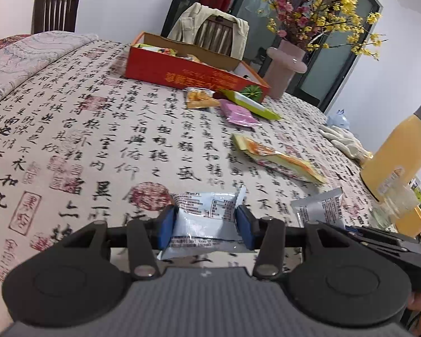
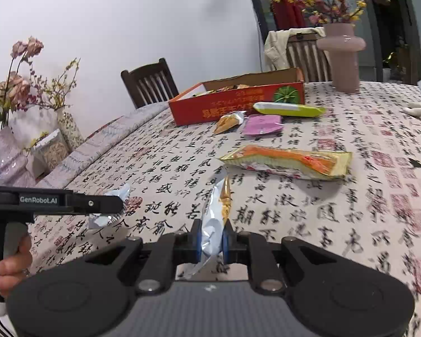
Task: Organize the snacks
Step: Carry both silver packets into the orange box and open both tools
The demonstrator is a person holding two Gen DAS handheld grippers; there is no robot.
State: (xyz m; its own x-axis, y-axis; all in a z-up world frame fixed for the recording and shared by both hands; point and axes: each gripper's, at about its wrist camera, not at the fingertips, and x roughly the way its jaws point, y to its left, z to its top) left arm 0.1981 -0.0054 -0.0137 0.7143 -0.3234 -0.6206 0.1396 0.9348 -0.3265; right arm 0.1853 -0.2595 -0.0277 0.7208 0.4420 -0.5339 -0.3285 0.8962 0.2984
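Snack packets sit in both grippers, nearest the cameras. The left gripper [image 1: 207,221] has its blue pads pressed against the two sides of a white-and-blue packet [image 1: 206,216], held flat across the jaws above the calligraphy tablecloth [image 1: 78,140]. The right gripper [image 2: 214,243] is clamped nearly shut on a silver-and-gold packet [image 2: 214,219] that stands edgewise between the pads; in the left wrist view this second packet shows only as a grey corner. A hand [image 2: 9,264] grips the left tool's handle at the edge of the right wrist view.

Farther out on the cloth lies a long orange-and-yellow packet [image 2: 287,163]. Beyond it, just in front of the box, lie a small orange packet [image 2: 228,122], a pink packet [image 2: 262,125] and a lime-green packet [image 2: 289,109]. The open red cardboard box [image 2: 238,106] holds more snacks, though its contents are blurred, perhaps several wrappers. A pink vase [image 2: 341,59] of flowers stands behind, and a yellow bottle [image 1: 398,154] at the table's right.
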